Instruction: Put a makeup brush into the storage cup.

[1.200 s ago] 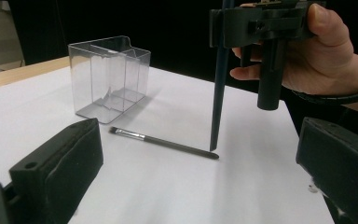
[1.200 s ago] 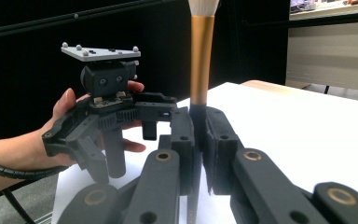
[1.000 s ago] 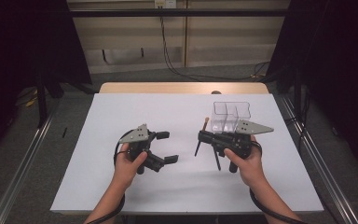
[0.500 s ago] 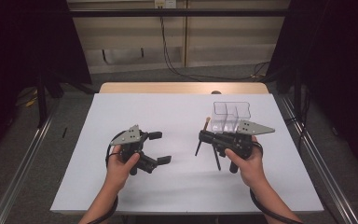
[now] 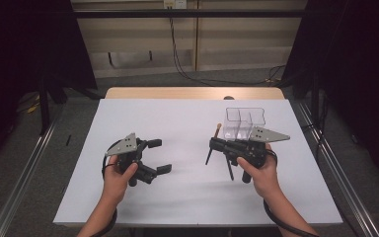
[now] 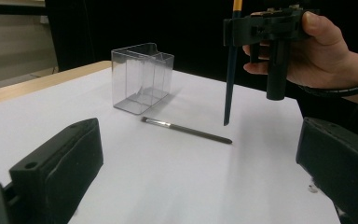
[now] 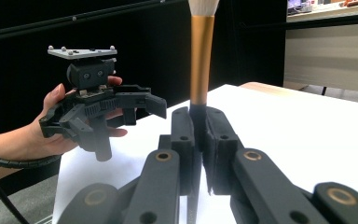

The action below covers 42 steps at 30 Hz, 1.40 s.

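Right gripper (image 5: 216, 144): clamped tight on a makeup brush (image 7: 200, 60), jaws pressed against the dark handle just below the gold ferrule; held above the right half of the table in the high view, near the clear box.
Makeup brush: upright in the grip, pale bristles at the top, gold ferrule beneath, dark tapered handle pointing down; in the left gripper view (image 6: 230, 70) handle tip hanging just above the white surface, not touching it.
Left gripper (image 5: 159, 156): jaws spread wide, nothing between them; held over the left half of the table, pointing toward the right gripper; seen facing the camera in the right gripper view (image 7: 156, 105).
Thin brush (image 6: 186, 130): lying flat on the white surface, small bristle end toward the clear box, pointed end away from it; just beyond the hanging handle tip, apart from both grippers.
Clear box (image 5: 244, 123): see-through plastic, divided inside, standing upright on the far right part of the table; nothing seen in it in the left gripper view (image 6: 142, 77).
Table (image 5: 187, 118): white top, wooden strip along the far edge.
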Each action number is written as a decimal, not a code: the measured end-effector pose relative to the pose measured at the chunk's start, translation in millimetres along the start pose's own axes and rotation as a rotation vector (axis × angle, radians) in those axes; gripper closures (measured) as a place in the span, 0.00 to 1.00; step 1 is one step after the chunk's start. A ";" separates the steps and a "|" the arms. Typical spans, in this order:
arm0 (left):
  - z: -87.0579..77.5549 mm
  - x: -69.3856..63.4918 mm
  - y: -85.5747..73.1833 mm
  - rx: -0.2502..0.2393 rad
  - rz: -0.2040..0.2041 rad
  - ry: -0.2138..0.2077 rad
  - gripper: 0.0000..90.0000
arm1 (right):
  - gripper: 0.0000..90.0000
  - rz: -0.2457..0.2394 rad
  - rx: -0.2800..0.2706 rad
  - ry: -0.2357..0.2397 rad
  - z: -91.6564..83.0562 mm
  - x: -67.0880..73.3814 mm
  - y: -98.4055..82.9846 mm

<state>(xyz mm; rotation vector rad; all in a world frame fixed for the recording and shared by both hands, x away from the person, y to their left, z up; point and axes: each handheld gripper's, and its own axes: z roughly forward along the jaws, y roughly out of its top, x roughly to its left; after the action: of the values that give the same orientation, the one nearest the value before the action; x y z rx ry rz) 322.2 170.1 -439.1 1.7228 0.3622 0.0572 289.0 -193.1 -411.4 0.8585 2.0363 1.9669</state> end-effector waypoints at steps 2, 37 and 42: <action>-3.2 0.1 -0.2 0.006 0.009 0.003 0.01 | 0.93 0.000 -0.002 0.001 0.3 0.1 0.4; -46.8 0.3 -12.6 -0.007 0.018 0.086 0.01 | 0.93 0.003 0.002 -0.015 -8.2 -4.0 1.4; -53.1 1.2 -15.5 -0.008 0.020 0.102 0.01 | 0.93 0.006 -0.004 -0.017 -10.8 -5.7 1.9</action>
<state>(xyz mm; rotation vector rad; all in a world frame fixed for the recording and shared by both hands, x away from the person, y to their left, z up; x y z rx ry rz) 307.4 223.2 -444.3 1.7192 0.4198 0.1613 288.7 -205.3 -409.8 0.8784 2.0223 1.9587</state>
